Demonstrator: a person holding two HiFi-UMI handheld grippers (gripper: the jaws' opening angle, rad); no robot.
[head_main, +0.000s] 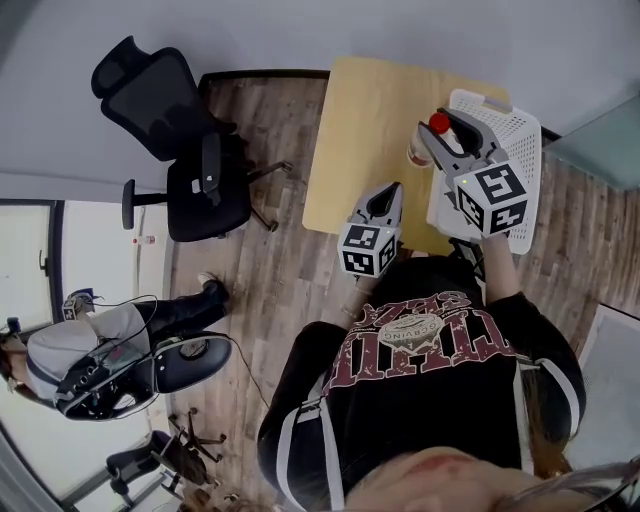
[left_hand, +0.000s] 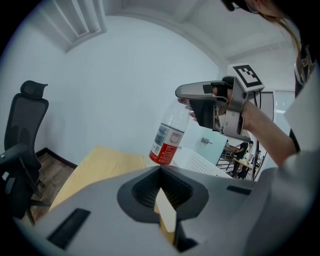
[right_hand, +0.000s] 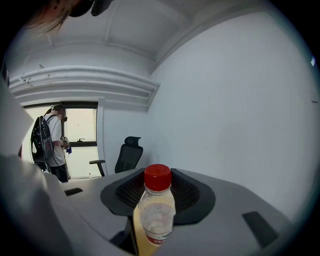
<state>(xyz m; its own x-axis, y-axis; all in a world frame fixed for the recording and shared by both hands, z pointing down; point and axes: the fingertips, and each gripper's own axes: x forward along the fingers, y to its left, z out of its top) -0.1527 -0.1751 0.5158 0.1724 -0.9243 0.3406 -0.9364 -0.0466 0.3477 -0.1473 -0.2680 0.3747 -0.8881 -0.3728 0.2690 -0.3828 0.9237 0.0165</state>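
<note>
Office chair (head_main: 185, 150) is standing on the wood floor, left of the pale wooden table (head_main: 350, 130). Left gripper (head_main: 388, 197) is hovering over the table's near edge, its jaws lying together with nothing between them. Clear bottle (left_hand: 167, 140), with a red cap and a red-and-white label, is hanging roughly upright above the table's right part. Right gripper (head_main: 447, 135) is clamping it just below the cap. White perforated basket (head_main: 515, 135) is sitting just beside it, on the table's right end.
</note>
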